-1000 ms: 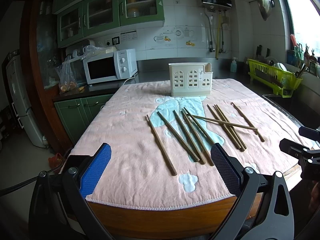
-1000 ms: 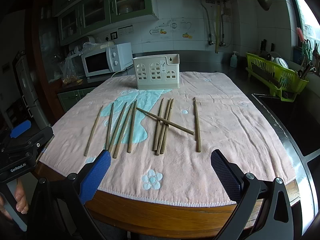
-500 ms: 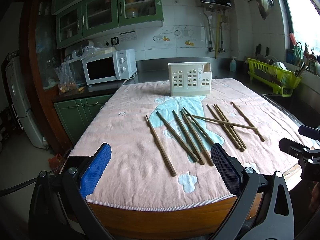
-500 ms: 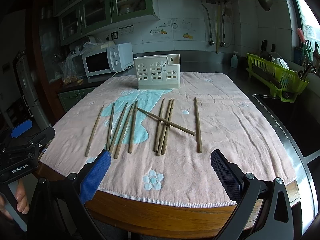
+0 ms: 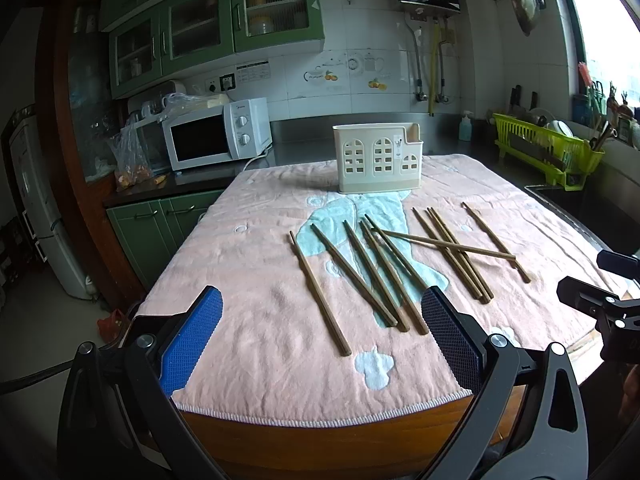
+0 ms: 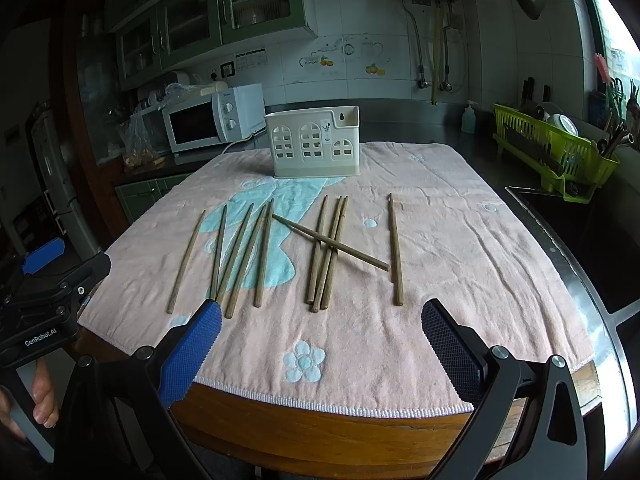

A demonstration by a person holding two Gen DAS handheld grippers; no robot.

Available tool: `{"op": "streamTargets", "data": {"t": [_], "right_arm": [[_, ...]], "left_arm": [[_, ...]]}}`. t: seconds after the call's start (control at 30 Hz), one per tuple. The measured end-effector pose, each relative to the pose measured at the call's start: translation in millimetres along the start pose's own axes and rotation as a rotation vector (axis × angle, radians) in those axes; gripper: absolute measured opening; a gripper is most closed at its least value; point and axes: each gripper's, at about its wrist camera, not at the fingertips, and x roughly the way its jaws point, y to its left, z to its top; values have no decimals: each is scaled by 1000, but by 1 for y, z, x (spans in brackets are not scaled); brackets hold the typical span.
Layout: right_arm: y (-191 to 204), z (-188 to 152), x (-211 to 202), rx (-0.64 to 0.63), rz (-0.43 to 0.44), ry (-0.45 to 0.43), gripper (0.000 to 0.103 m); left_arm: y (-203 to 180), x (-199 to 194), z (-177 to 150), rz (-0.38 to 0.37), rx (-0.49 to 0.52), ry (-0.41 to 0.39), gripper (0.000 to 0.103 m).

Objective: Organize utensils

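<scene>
Several wooden chopsticks (image 5: 372, 276) (image 6: 320, 252) lie spread on a pink towel (image 5: 248, 264) (image 6: 460, 240) over the table; one lies crosswise over others. A cream utensil holder (image 5: 378, 160) (image 6: 314, 144) stands upright at the towel's far side. My left gripper (image 5: 320, 332) is open and empty above the towel's near edge, short of the chopsticks. My right gripper (image 6: 320, 336) is open and empty, just short of the chopsticks' near ends. Each gripper shows at the edge of the other's view, the right one in the left wrist view (image 5: 600, 300) and the left one in the right wrist view (image 6: 52, 284).
A white microwave (image 5: 216, 136) and a plastic bag sit on the green counter at the back left. A yellow-green dish rack (image 5: 548, 152) stands by the sink at the right. The wooden table edge (image 6: 320, 428) is just below my fingers.
Both grippers have crept slightly forward toward the chopsticks. Nothing on the towel has moved.
</scene>
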Motion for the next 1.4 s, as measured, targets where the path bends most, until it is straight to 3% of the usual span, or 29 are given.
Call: {"op": "streamTargets", "data": {"t": [1.4], "right_arm": [[-21,13,39,-33,0,35,97]], "left_arm": [[-4,50,20,-9,8,54,98]]}}
